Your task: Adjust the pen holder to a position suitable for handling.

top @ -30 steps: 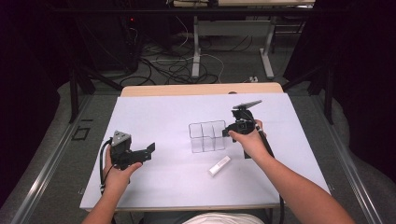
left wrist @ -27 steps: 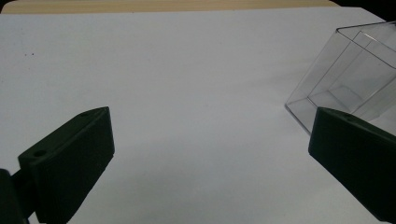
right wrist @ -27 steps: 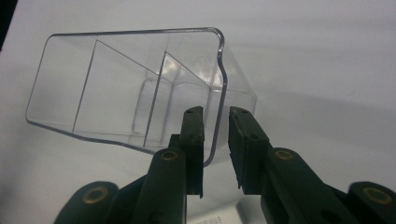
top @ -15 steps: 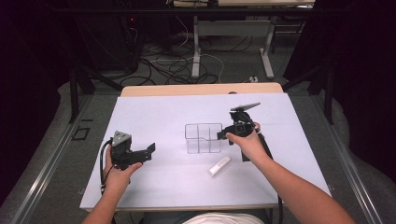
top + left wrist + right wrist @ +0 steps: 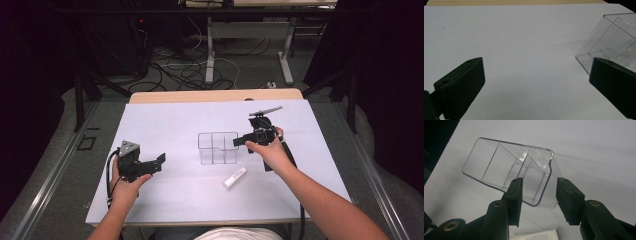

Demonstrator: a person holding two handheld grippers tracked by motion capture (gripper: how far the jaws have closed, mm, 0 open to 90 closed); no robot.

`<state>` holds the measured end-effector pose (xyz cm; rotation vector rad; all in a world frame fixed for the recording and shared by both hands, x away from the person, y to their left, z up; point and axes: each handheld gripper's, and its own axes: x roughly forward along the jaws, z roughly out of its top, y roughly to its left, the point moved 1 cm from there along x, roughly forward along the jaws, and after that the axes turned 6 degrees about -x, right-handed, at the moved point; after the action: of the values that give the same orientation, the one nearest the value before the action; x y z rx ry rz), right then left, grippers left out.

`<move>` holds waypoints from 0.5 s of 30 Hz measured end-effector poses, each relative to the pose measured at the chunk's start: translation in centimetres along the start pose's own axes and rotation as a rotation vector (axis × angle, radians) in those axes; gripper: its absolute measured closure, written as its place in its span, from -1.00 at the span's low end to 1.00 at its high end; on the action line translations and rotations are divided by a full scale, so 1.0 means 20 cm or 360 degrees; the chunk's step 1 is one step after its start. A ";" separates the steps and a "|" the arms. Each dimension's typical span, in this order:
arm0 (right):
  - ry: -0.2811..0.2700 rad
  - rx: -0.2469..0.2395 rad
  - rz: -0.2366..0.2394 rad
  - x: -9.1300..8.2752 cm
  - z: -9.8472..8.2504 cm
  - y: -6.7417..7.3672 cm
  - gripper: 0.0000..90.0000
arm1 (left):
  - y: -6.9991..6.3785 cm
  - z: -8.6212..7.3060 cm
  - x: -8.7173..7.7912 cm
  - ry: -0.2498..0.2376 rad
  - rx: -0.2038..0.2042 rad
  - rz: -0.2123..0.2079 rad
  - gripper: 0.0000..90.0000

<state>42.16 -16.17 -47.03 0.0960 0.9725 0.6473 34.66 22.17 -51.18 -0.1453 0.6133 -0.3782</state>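
A clear plastic box [image 5: 217, 147] with inner dividers stands on the white table top [image 5: 165, 125]. My right gripper [image 5: 239, 142] is at its right end. In the right gripper view the gripper [image 5: 539, 180] straddles the rounded corner wall of the box [image 5: 499, 162], one jaw inside and one outside, with a gap on both sides. My left gripper [image 5: 158, 161] is held low at the left, open and empty, well short of the box. Its view shows the gripper [image 5: 535, 62] with jaws wide apart and the box [image 5: 609, 42] at the right.
A small white oblong packet [image 5: 234, 178] lies just in front of the box, also at the bottom of the right gripper view as a printed white packet [image 5: 536, 235]. A wooden strip [image 5: 215, 96] borders the table's far edge; cables and table legs lie beyond.
The clear box has shifted slightly left and settled flat on the table. The right gripper has dropped a little with it. The left gripper has stayed put.
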 end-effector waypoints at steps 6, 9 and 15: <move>-0.0050 -0.0118 -0.0018 -0.04 0.00 0.00 0.15 | 0.00 0.00 0.00 0.0010 0.0001 0.0001 -0.99; -0.0053 -0.0184 -0.0002 -0.05 0.00 0.01 0.09 | 0.00 -0.01 0.01 0.0016 -0.0003 0.0002 -0.99; -0.0064 -0.0332 0.0012 -0.06 -0.02 -0.01 0.00 | 0.01 -0.01 0.01 0.0020 -0.0019 0.0008 -0.99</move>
<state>41.51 -17.10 -46.36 -0.0712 0.8614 0.7475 34.77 22.22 -51.42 -0.1529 0.6281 -0.3708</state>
